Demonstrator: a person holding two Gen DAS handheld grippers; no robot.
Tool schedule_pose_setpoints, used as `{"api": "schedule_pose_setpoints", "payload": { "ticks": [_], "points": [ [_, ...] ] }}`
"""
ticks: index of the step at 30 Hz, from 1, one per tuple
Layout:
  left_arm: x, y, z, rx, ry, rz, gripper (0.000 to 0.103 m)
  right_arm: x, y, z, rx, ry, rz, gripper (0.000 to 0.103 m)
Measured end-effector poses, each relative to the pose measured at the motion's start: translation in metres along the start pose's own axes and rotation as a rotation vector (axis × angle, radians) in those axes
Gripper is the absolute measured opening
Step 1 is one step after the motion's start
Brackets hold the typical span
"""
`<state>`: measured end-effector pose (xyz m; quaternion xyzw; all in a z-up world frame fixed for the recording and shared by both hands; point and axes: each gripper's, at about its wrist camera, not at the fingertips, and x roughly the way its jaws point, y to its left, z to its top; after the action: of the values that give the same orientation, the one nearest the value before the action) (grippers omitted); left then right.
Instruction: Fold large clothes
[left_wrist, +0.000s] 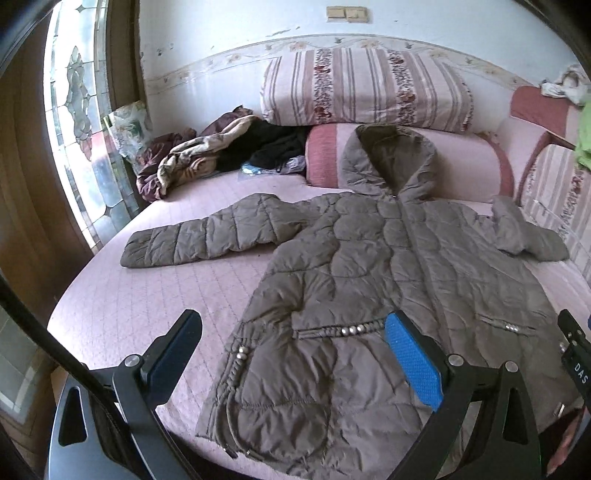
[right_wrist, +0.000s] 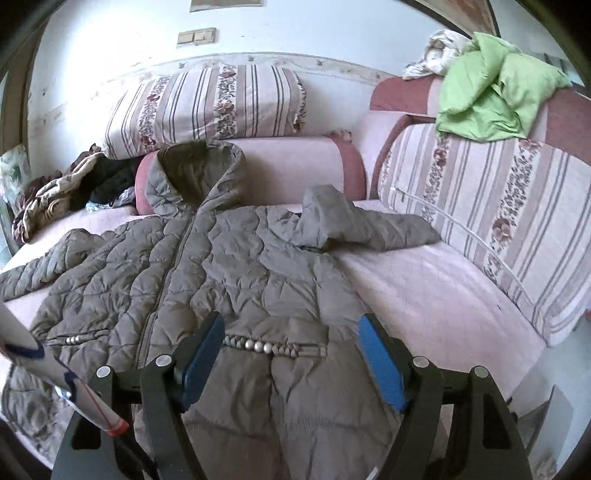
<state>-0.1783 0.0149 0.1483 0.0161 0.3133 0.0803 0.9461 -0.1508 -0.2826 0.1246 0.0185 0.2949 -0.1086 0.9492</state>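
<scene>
Both claws wide and empty, left gripper (left_wrist: 291, 363) and right gripper (right_wrist: 291, 363) above the coat (left_wrist: 388, 277) spread mid-frame on the bed (left_wrist: 147, 295); slick puffy fabric could slip from 2 pads, esp. w/ the sleeve (right_wrist: 354, 225) bunched at upper right.

The hem of the coat (left_wrist: 332, 280) is cut off by the bottom edge in both views — the tool arms cover part of it. The pile of dark clothes (left_wrist: 273, 147) by the pillow (left_wrist: 365, 88) is too tangled to tell apart. The green cloth (left_wrist: 583, 140) is cut by the right edge in the left view.
</scene>
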Motion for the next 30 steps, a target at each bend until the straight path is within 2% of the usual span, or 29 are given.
{"api": "schedule_pose_setpoints", "payload": {
  "ticks": [5, 9, 15, 23, 30],
  "points": [
    [-0.015, -0.002, -0.006, 0.011, -0.011, -0.026, 0.100, -0.018, -0.003, -0.001, 0.038, 0.033, 0.029, 0.079],
    [-0.021, 0.000, -0.008, 0.005, -0.019, -0.039, 0.100, -0.033, 0.003, -0.002, 0.030, 0.021, 0.029, 0.080],
    [-0.031, 0.003, -0.005, -0.002, -0.050, -0.020, 0.100, -0.062, 0.013, 0.009, 0.002, -0.076, -0.006, 0.083],
    [-0.039, 0.018, 0.009, 0.001, -0.084, -0.009, 0.100, -0.078, 0.026, 0.027, -0.054, -0.142, -0.014, 0.083],
    [-0.027, 0.043, 0.026, 0.028, -0.099, 0.042, 0.100, -0.078, 0.047, 0.042, -0.090, -0.106, 0.063, 0.083]
  ]
}}
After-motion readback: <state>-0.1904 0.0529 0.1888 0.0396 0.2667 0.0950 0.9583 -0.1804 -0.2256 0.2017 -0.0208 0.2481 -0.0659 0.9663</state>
